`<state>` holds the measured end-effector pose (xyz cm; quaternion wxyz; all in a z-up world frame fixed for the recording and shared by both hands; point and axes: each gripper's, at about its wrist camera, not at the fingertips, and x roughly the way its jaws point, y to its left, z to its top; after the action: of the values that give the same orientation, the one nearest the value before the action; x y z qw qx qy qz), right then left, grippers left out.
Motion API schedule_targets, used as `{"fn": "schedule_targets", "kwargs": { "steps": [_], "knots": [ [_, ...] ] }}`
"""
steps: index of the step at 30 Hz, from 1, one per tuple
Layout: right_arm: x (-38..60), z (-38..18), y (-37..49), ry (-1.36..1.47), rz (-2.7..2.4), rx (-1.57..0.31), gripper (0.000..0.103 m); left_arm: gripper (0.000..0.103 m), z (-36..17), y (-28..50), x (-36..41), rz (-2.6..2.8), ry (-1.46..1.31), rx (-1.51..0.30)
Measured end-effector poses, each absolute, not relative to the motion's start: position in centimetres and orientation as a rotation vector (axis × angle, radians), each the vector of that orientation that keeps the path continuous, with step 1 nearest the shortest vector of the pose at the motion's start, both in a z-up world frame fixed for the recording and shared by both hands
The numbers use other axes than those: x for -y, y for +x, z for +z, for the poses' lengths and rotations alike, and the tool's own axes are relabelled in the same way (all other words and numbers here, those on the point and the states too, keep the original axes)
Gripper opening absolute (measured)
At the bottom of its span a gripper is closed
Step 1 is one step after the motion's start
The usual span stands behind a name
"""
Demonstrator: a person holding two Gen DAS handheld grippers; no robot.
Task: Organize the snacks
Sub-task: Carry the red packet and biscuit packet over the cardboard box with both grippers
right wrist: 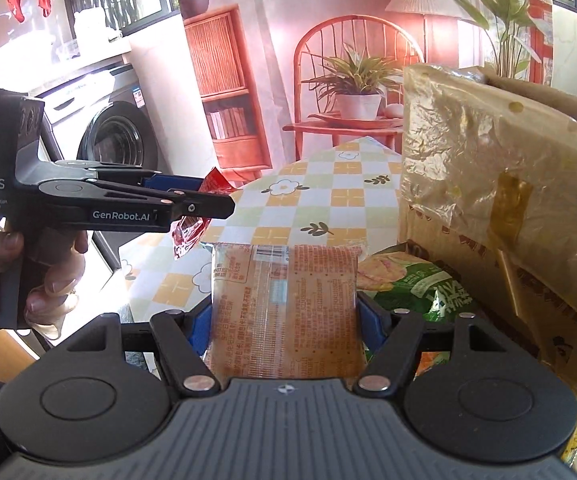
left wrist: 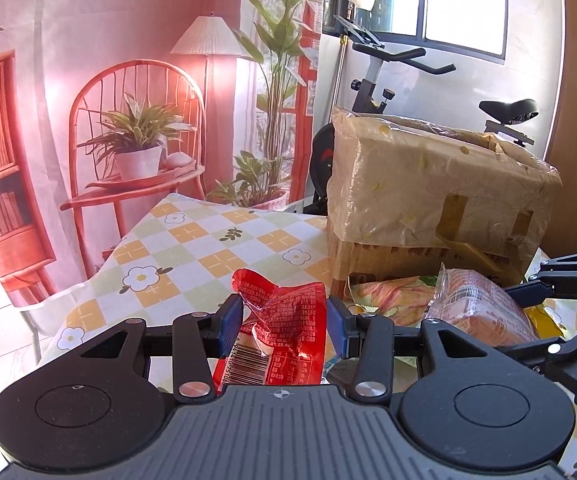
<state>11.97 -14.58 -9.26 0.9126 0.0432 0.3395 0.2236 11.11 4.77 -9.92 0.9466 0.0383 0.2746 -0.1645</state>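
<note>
The left claw (left wrist: 284, 322) is clenched on a crumpled red snack packet (left wrist: 282, 332), its blue pads pressed against both sides, and carries it clear above the checked surface (left wrist: 192, 248). The right claw (right wrist: 284, 320) grips an orange wrapped snack pack (right wrist: 284, 300) the same way, the pack standing up between its pads and off the surface. Just beside that pack, at the foot of the taped cardboard box (right wrist: 500, 184), a green snack bag (right wrist: 420, 284) lies on the surface, and a yellow packet (left wrist: 544, 318) shows behind the right claw in the left view. The box stands at the right side of the surface with its top flaps open; whether anything is already inside cannot be seen. By my reading the sorting is at an early or middle stage: two snacks are in hand but not yet placed anywhere, and at least two more wait loose by the box.
</note>
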Motion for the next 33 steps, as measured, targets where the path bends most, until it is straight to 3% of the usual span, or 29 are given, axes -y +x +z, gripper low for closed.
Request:
{"fn": "schedule_targets", "kwargs": {
  "steps": [7,17,28,30,33],
  "knots": [
    [17.9,-5.7,11.1,0.092,0.351,-0.585,0.071,0.048,-8.2,11.4,-3.5,-0.368,0.095,-0.507],
    [23.4,0.6,13.3,0.018,0.131,-0.449,0.071,0.048,-1.5,15.6,2.4,-0.48,0.103,-0.362],
    [30.4,-0.7,21.0,0.05,-0.14,-0.49,0.071,0.049,0.7,26.5,13.6,-0.542,0.14,-0.436],
    [30.8,-1.4,21.8,0.073,-0.158,-0.515,0.071,0.052,0.1,27.7,14.6,-0.551,0.157,-0.459],
    [31.5,-2.3,22.4,0.102,-0.157,-0.547,0.074,0.073,-0.6,28.7,15.4,-0.515,0.177,-0.482]
  ]
}}
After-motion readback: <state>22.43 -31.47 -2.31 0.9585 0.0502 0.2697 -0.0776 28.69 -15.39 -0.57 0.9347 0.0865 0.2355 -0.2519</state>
